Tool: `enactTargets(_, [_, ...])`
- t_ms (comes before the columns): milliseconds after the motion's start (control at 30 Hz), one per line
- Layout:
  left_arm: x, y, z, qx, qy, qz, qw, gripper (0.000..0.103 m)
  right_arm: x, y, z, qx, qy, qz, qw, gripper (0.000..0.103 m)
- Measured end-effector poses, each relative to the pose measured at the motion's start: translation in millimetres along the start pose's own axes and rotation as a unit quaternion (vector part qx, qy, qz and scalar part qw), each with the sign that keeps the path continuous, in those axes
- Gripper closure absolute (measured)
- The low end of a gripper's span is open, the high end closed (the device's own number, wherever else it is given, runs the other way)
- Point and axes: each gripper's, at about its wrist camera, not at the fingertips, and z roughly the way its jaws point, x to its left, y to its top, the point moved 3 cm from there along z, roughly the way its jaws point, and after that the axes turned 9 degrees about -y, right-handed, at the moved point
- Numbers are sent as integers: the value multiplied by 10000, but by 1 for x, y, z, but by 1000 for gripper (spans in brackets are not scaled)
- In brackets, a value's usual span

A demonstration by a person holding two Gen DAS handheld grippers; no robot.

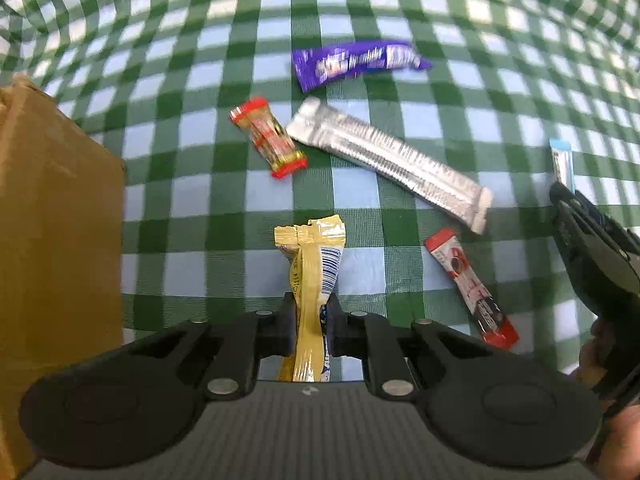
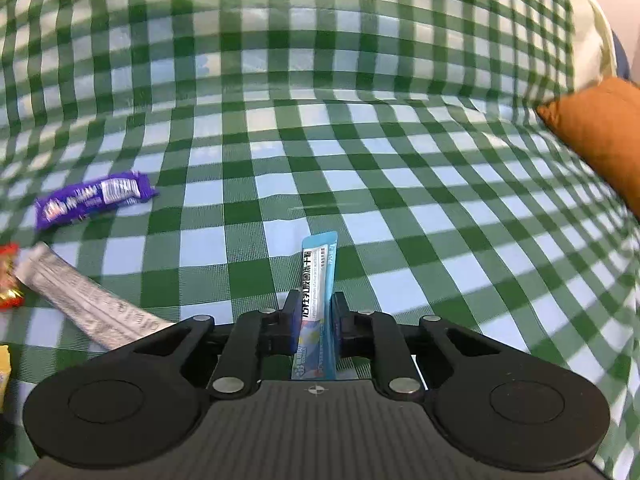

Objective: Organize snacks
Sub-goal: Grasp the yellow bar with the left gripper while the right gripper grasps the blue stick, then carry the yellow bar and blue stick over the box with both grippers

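Observation:
My left gripper point(image 1: 311, 308) is shut on a yellow snack packet point(image 1: 314, 264), held upright above the green checked cloth. My right gripper point(image 2: 314, 308) is shut on a thin blue sachet point(image 2: 318, 280); it also shows at the right edge of the left wrist view point(image 1: 588, 232) with the sachet's tip point(image 1: 562, 162). On the cloth lie a purple bar point(image 1: 356, 62), a long silver bar point(image 1: 388, 160), a red-ended clear candy pack point(image 1: 268, 138) and a red sachet point(image 1: 470, 288). The purple bar point(image 2: 94, 198) and silver bar point(image 2: 88, 300) also show in the right wrist view.
A brown cardboard box point(image 1: 56, 240) stands at the left, close to my left gripper. An orange cushion point(image 2: 600, 136) lies at the right. The checked cloth point(image 2: 360, 160) rises up at the back.

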Motion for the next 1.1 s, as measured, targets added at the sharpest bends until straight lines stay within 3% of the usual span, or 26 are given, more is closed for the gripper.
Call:
enactTargets(400, [31, -39, -135, -761, -791, 323, 9934, 88, -41, -7, -143, -547, 540, 861, 9933, 86])
enactTargets(567, [63, -66, -194, -990, -718, 299, 9920, 88, -28, -20, -218, -729, 914, 904, 9890, 86])
enactTargets(700, [101, -94, -231, -1172, -518, 230, 9915, 88, -6, -35, -288, -912, 1536, 749, 9811, 86])
enactTargets(967, [184, -164, -277, -1411, -150, -132, 9898, 88, 58, -71, -389, -658, 2614, 227, 9627, 86])
enactTargets(1100, [220, -198, -293, -1496, -64, -290, 9883, 88, 90, -89, -426, -599, 2843, -193, 9567, 86])
